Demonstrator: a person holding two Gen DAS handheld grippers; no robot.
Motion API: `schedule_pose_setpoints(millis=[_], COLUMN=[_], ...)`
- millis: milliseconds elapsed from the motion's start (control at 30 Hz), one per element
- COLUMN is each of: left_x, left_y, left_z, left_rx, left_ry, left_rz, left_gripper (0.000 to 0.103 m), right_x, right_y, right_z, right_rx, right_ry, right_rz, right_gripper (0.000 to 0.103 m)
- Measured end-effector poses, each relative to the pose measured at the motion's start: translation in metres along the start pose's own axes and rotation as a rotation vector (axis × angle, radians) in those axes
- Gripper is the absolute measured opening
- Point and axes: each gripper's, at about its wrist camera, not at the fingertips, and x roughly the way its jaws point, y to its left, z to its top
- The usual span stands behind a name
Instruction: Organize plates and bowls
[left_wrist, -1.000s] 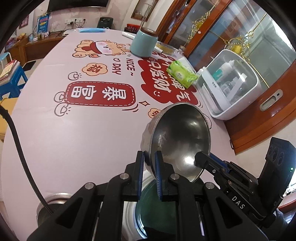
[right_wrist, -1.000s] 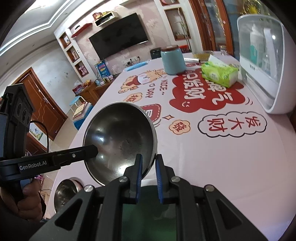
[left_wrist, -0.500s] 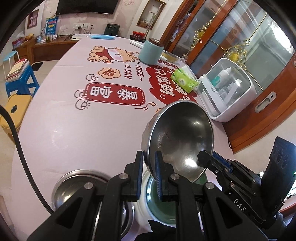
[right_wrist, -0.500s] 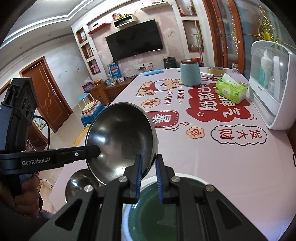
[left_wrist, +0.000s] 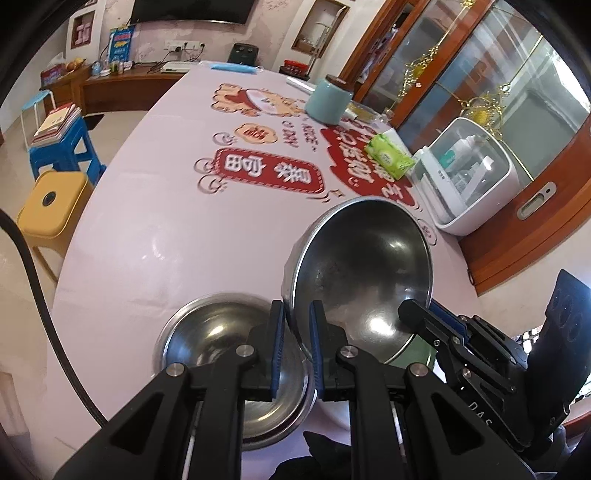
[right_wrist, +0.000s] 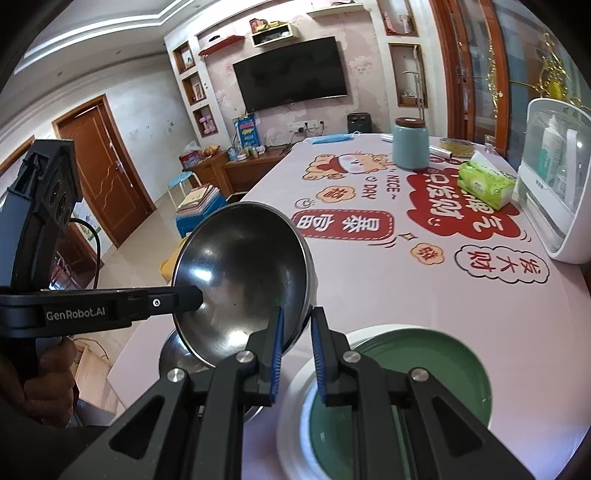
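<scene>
A large steel bowl (left_wrist: 362, 266) is held tilted in the air by both grippers, one on each side of its rim. My left gripper (left_wrist: 297, 347) is shut on its near rim; my right gripper (right_wrist: 297, 350) is shut on the opposite rim, with the bowl (right_wrist: 240, 288) facing the right wrist camera. Below on the table sit a second steel bowl (left_wrist: 221, 354) and a green bowl with a white outside (right_wrist: 406, 387). The right gripper's fingertip (left_wrist: 410, 310) shows in the left wrist view.
The long table (left_wrist: 166, 229) has a pink printed cloth. Further back stand a teal jar (right_wrist: 410, 146), a green tissue pack (right_wrist: 485, 184) and a white lidded storage box (right_wrist: 554, 192). Blue and yellow stools (left_wrist: 59, 177) stand left of the table.
Both grippers have lifted the steel bowl up and back toward the table's near edge. The second steel bowl and the green bowl below have come into view.
</scene>
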Motion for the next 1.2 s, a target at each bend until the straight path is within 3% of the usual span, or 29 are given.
schedule_pose_setpoints(millis=[900,1200], left_x=[0.015,0.019], left_y=[0.046,0.046], left_z=[-0.037,-0.041], left_rx=[-0.057,-0.044], left_ry=[0.175,0.202], left_rz=[0.106,0.13], left_gripper=[0.014,0.015], right_x=[0.036,0.038], right_y=[0.052,0.058], right_z=[-0.037,-0.042], right_rx=[-0.131,-0.156], right_ry=[0.2,0.223], right_rz=[0.012,0.02], right_gripper=[0.018,0.03])
